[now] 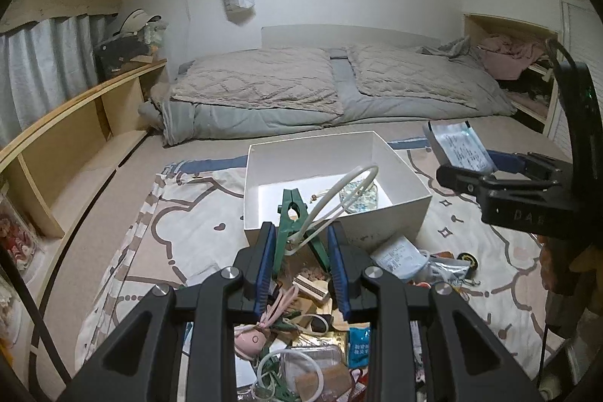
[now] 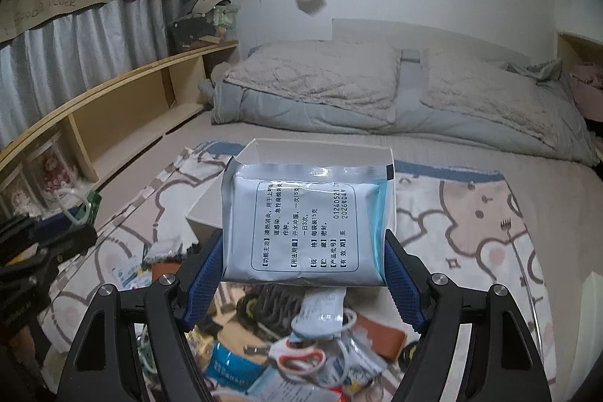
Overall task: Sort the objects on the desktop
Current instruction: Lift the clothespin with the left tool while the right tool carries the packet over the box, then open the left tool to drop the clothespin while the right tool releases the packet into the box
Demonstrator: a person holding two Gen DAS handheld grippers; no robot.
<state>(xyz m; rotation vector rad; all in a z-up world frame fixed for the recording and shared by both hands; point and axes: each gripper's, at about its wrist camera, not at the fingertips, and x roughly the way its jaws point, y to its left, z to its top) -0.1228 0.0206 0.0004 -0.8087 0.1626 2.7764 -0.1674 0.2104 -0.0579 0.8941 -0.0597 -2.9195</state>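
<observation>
Ahead of both your grippers sits the white box [image 1: 377, 153], and it's only barely started: I can make out a patterned packet [image 1: 360, 198] and a small bead-like bit at the bottom, that's about it. Under and just behind your tools the clutter pile [image 1: 312, 338] is still big, with scissors [image 2: 297, 356], sachets, cords, a pink gadget and more lying on the cartoon blanket [image 1: 158, 221], so most of the sorting is left, I'd say. Your right gripper [image 2: 303, 262] is clamped on the edges of a silver medicine sachet [image 2: 305, 225], held up flat right in front of the camera with the box directly behind it. Your left gripper [image 1: 301, 251] is pinched onto a green clothespin [image 1: 292, 225] with a white cord loop [image 1: 348, 191] hooked on it, hovering at the box's near wall. Both look ready to drop in, nothing released yet.
</observation>
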